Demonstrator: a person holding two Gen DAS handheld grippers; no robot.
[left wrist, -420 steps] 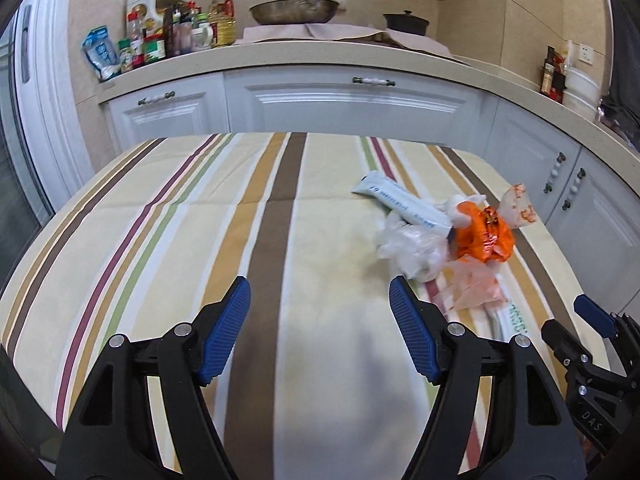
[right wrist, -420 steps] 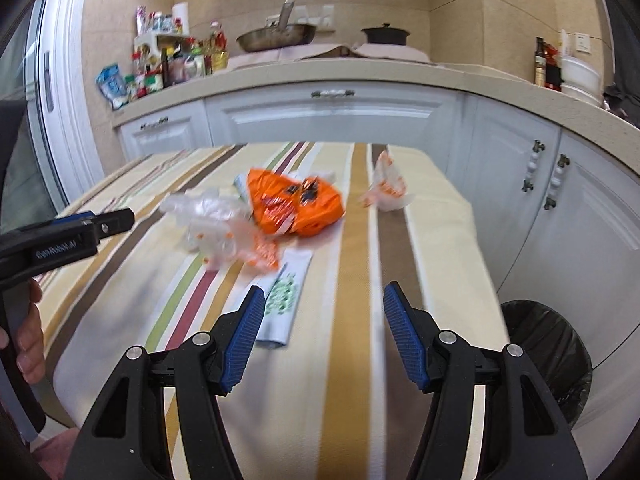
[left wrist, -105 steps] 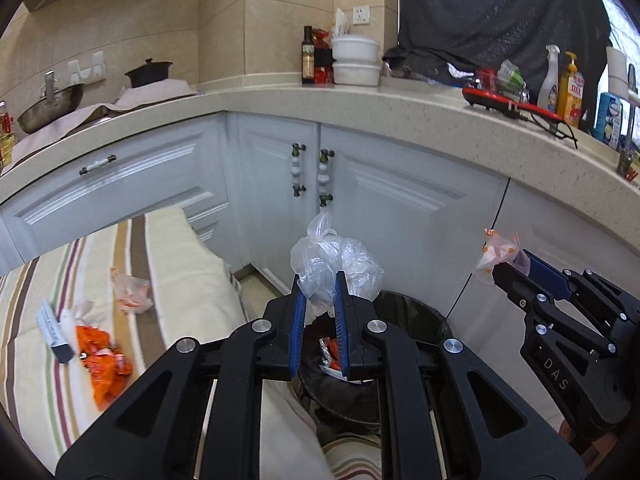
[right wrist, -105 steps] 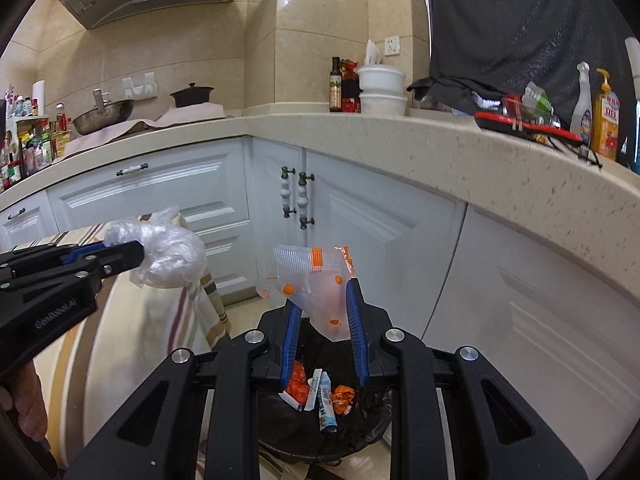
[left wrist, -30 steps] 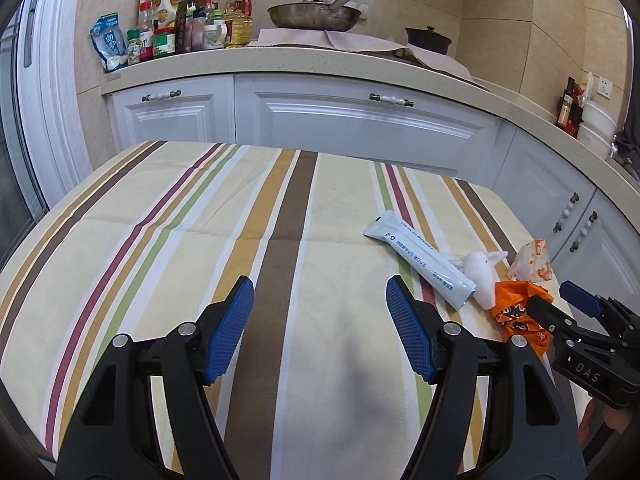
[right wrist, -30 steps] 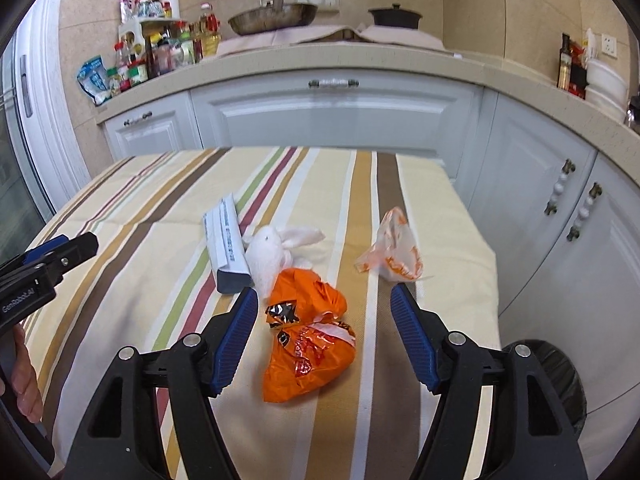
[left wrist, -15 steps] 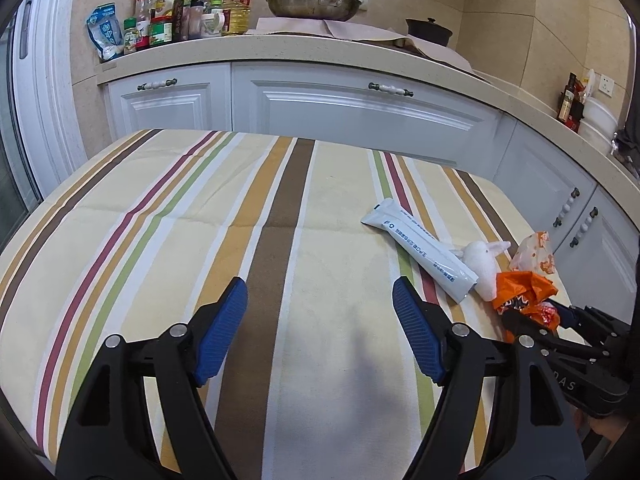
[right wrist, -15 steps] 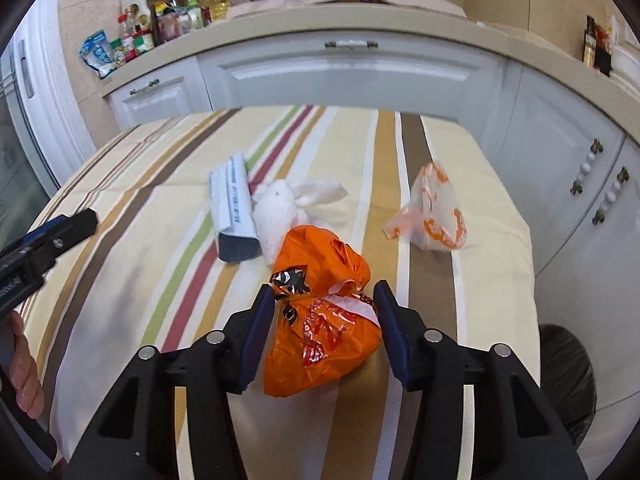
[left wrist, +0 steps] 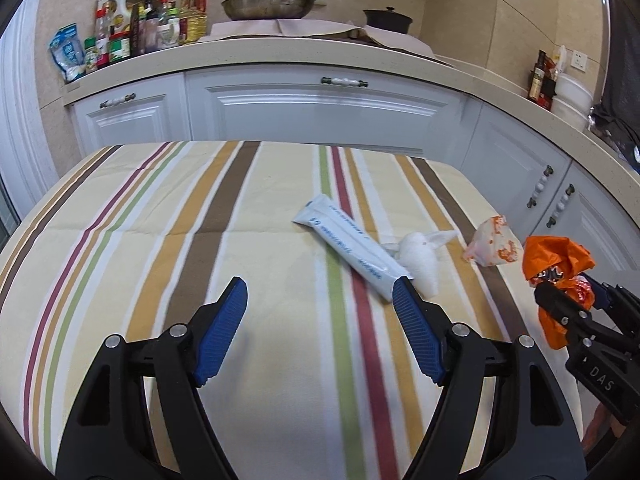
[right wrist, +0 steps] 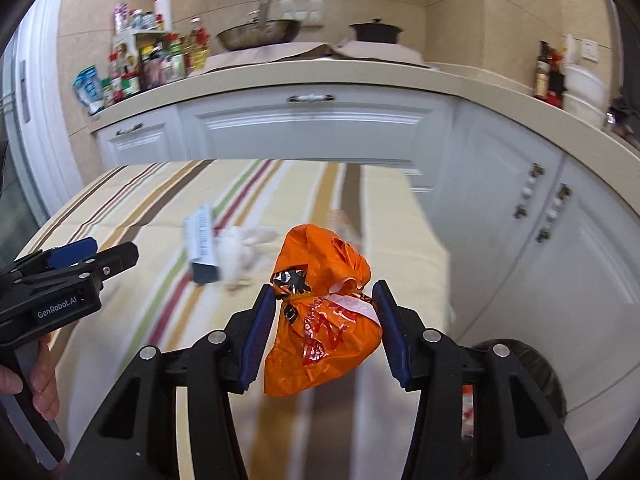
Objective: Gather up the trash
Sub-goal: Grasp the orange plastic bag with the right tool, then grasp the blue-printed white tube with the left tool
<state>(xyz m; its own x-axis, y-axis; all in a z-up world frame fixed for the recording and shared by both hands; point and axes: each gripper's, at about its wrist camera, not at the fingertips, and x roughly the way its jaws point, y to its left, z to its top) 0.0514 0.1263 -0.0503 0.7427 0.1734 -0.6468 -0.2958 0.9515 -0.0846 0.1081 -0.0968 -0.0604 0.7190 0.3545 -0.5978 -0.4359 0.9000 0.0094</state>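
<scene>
The orange plastic bag (right wrist: 320,316) is pinched between the blue pads of the right tool (right wrist: 324,334) and is held lifted clear of the striped counter (left wrist: 240,208), near its right edge. The left tool (left wrist: 320,320) is spread wide, nothing between its pads, and is held over bare stripes. Left on the counter: a white tube (left wrist: 348,248), a crumpled white tissue (left wrist: 420,256) touching the tube's near end, and a small orange-printed clear wrapper (left wrist: 494,242) just beside the tissue. A black trash bin (right wrist: 544,376) is seen on the floor beyond the counter's right edge.
</scene>
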